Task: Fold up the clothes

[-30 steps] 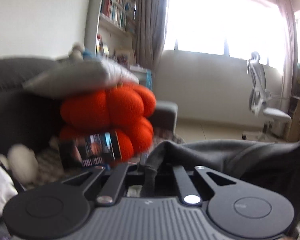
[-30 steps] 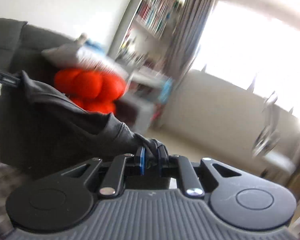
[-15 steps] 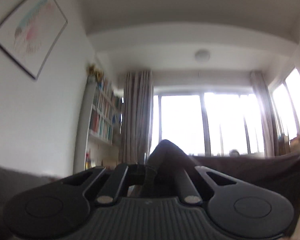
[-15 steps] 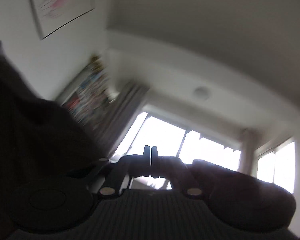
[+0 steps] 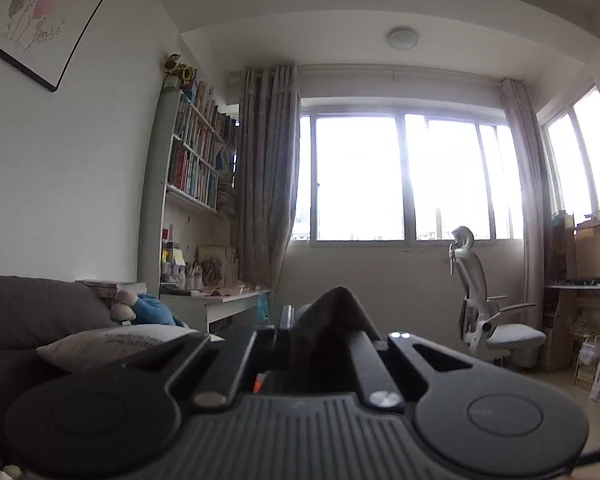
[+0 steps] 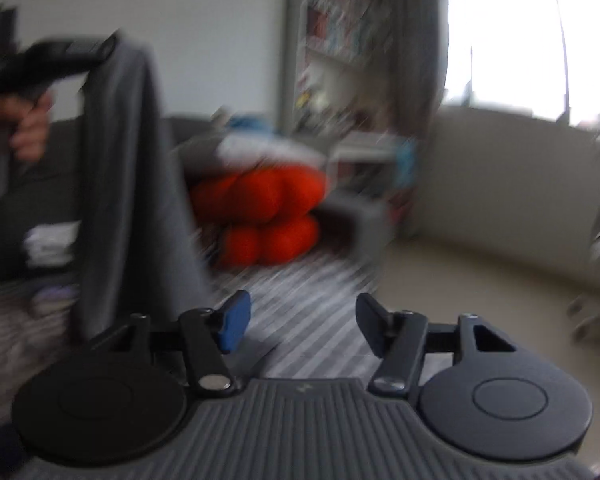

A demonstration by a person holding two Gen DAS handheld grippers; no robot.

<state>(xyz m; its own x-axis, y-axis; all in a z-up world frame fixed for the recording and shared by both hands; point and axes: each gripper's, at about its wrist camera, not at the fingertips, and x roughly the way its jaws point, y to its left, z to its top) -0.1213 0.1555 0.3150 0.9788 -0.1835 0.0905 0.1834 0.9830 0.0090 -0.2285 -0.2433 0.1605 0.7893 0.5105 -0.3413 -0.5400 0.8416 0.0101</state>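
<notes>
Black gripper (image 6: pixel 300 324); blue pad (image 6: pixel 233 326)

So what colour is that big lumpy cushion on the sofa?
Bright orange-red. The lumpy cushion shows best in the right wrist view, though blurred.

Your left gripper (image 5: pixel 296 332) hides its own fingertips under the grey garment (image 5: pixel 336 312) bunched between its jaws. In your right wrist view motion blur smears the orange cushion (image 6: pixel 268 208) beyond the opening jaws, and the garment's lower end disappears behind the right gripper (image 6: pixel 300 320) body.
</notes>
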